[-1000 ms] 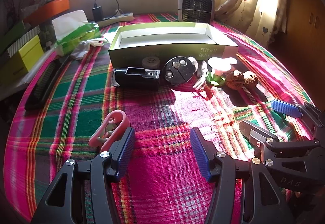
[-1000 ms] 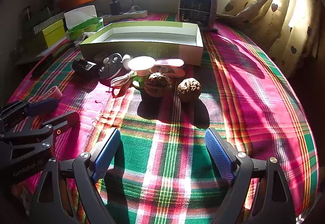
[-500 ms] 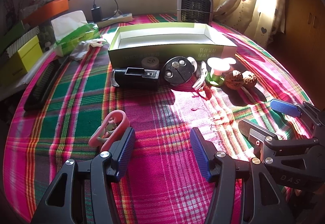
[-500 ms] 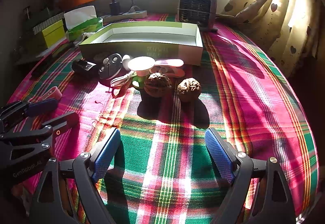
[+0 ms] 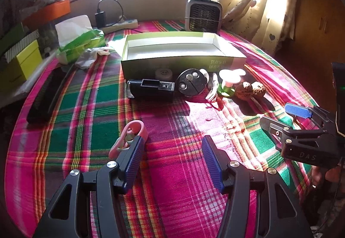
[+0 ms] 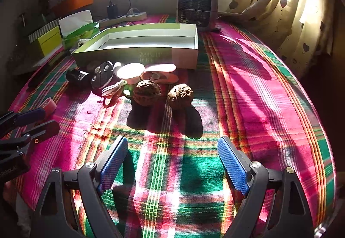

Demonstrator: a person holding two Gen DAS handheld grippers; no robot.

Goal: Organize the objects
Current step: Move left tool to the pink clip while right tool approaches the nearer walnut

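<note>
An empty green-and-white box lies open on the plaid cloth. In front of it lie a black device, a round dark disc, a white cable, a green-based mini fan and two walnuts. A pink clip lies just beyond my left gripper's left finger. My left gripper is open and empty. My right gripper is open and empty, short of the walnuts.
A small heater stands behind the box. A tissue pack, yellow boxes and a long black object lie at the left. A power strip sits by the wall. Curtains hang at the right.
</note>
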